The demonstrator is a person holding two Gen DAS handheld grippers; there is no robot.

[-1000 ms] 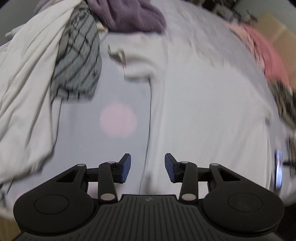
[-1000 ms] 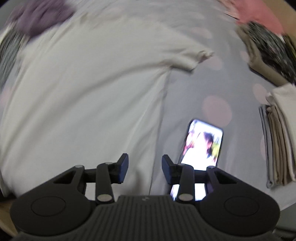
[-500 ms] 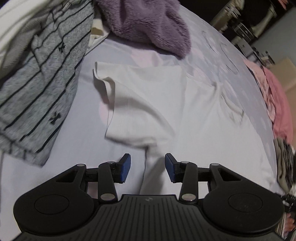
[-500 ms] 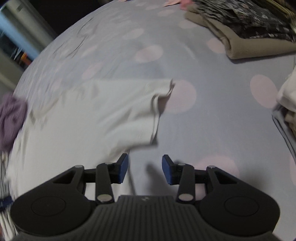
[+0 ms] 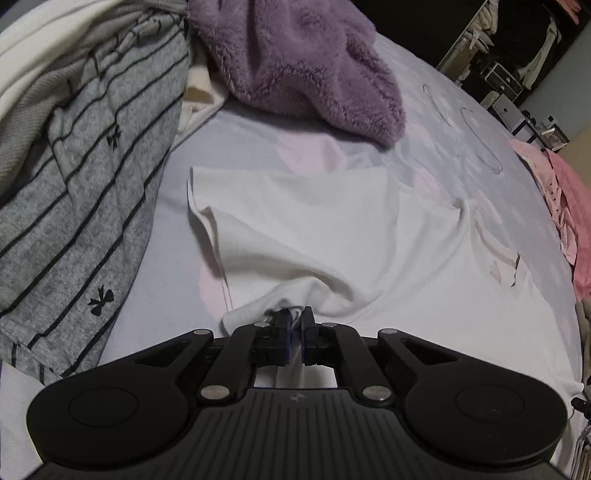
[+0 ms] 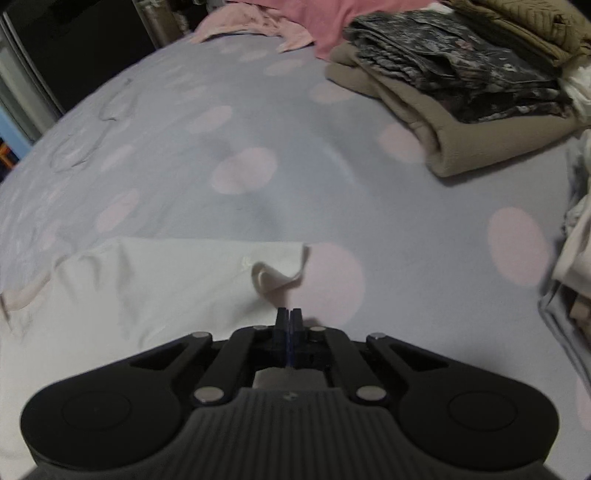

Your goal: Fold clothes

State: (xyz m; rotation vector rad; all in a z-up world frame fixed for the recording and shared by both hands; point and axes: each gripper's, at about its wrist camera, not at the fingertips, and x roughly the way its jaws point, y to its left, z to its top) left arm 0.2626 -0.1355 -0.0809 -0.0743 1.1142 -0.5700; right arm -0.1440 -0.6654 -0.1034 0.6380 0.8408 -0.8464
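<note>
A white T-shirt [image 5: 332,221] lies spread flat on a bed [image 5: 122,306] with a pale sheet dotted pink, and both tongs meet it at their tips. The left tongs [image 5: 294,321] are pinched nearly closed on a bunched fold of the shirt just below its left sleeve, white cloth showing between the blue pads. The right tongs [image 6: 290,317] are pressed fully together at the shirt's edge under its right sleeve [image 6: 280,277]; whether cloth is caught between them is hard to tell, as their own body hides the spot. Toward the bed's left edge lie three loose garments: one white cloth, one grey striped top [image 5: 85,192] and one fuzzy purple piece [image 5: 303,62]. At the far edge lies one pink garment [image 6: 325,18]. Near the right edge sits one folded pile [image 6: 461,92] of a tan piece, a dark patterned one and a second tan one on top, with another folded stack [image 6: 576,258] cut off by the frame. The shirt's lower half is out of view.
</note>
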